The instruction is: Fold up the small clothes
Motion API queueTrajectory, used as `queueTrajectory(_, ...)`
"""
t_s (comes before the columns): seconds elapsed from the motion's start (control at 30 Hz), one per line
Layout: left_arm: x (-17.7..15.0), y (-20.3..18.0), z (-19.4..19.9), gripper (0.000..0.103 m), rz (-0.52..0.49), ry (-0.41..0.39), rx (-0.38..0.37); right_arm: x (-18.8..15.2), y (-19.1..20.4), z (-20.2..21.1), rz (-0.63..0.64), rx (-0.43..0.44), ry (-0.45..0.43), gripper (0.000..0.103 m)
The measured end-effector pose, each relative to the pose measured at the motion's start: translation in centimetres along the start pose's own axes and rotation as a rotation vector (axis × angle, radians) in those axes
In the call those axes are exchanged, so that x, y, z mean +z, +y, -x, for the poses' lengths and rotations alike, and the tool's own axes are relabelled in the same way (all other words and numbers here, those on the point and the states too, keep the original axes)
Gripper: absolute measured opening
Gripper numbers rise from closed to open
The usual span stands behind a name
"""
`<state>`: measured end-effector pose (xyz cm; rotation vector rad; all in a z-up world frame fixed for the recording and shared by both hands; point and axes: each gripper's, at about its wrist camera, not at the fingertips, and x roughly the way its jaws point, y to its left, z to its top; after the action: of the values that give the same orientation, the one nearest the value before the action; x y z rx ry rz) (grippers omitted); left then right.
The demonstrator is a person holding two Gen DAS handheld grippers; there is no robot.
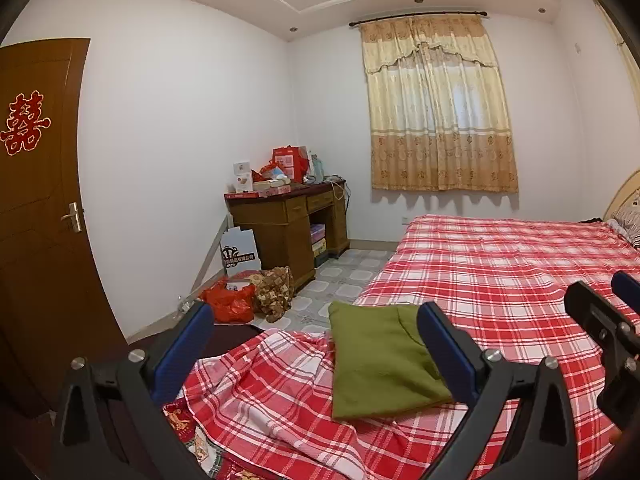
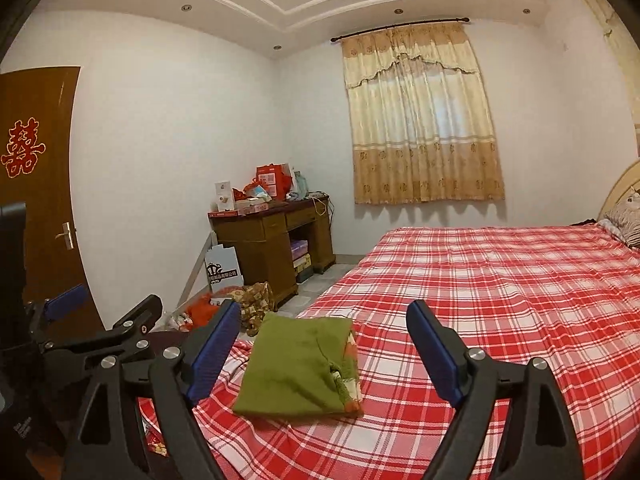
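A small olive-green garment (image 1: 380, 360) lies folded into a flat rectangle on the red plaid bed (image 1: 500, 264), near the bed's foot corner. It also shows in the right wrist view (image 2: 296, 364), with a floral lining peeking out at its right edge. My left gripper (image 1: 316, 340) is open and empty, raised just short of the garment. My right gripper (image 2: 324, 340) is open and empty, also held just short of it. The right gripper shows in the left wrist view (image 1: 608, 300), and the left gripper in the right wrist view (image 2: 104, 304).
The plaid bed (image 2: 500, 280) stretches away to the right toward a headboard and pillow (image 2: 624, 216). A cluttered wooden desk (image 1: 288, 220) stands at the far wall. Bags and cloth (image 1: 248, 292) lie on the tiled floor. A brown door (image 1: 36, 208) is at left.
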<state>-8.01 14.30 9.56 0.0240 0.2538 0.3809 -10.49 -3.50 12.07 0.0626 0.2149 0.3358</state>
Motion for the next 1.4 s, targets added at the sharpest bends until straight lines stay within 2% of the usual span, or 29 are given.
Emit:
queueTrajectory(1.07, -0.3, -0.8, -0.7, 0.103, -0.030, 0.040, -0.012, -1.1, -1.0, -0.6, -0.048, -0.017, 0.030, 0.086)
queueTrajectory(1.4, -0.6, -1.2, -1.1, 0.103, -0.051, 0.055, 0.036, -1.2, -1.3, -0.8, -0.056, -0.024, 0.040, 0.086)
